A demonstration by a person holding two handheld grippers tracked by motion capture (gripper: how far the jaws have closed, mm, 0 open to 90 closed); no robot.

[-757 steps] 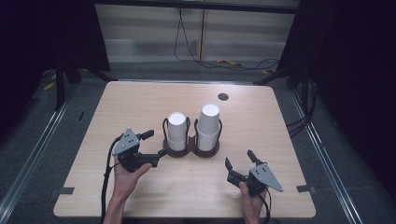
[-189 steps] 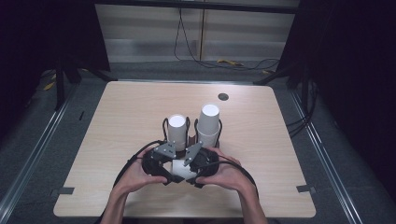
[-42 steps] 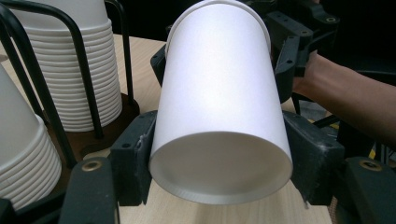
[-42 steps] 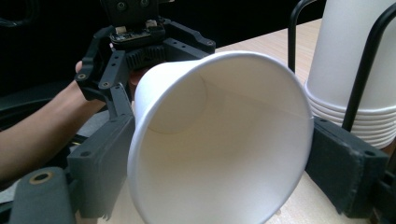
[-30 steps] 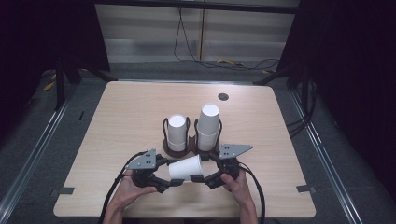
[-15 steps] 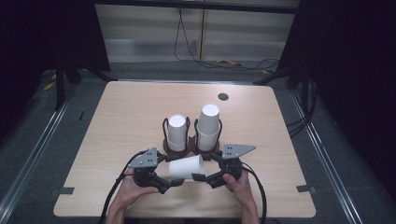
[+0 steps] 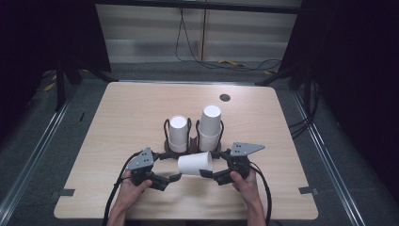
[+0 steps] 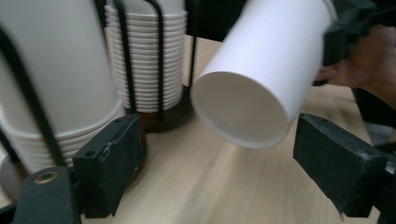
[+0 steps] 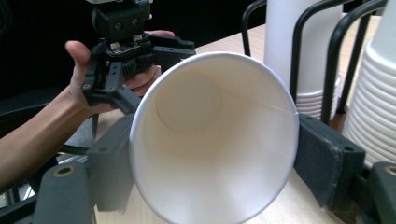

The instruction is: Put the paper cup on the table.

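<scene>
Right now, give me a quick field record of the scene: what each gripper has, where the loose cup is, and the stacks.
left gripper: open, jaws have just been opening; cup's closed end between them, pads clear of it
right gripper: shut on the cup at its open rim
cup: white paper, on its side, held above the table
holder: black wire, two stacks of white cups
left stack: shorter
right stack: taller
</scene>
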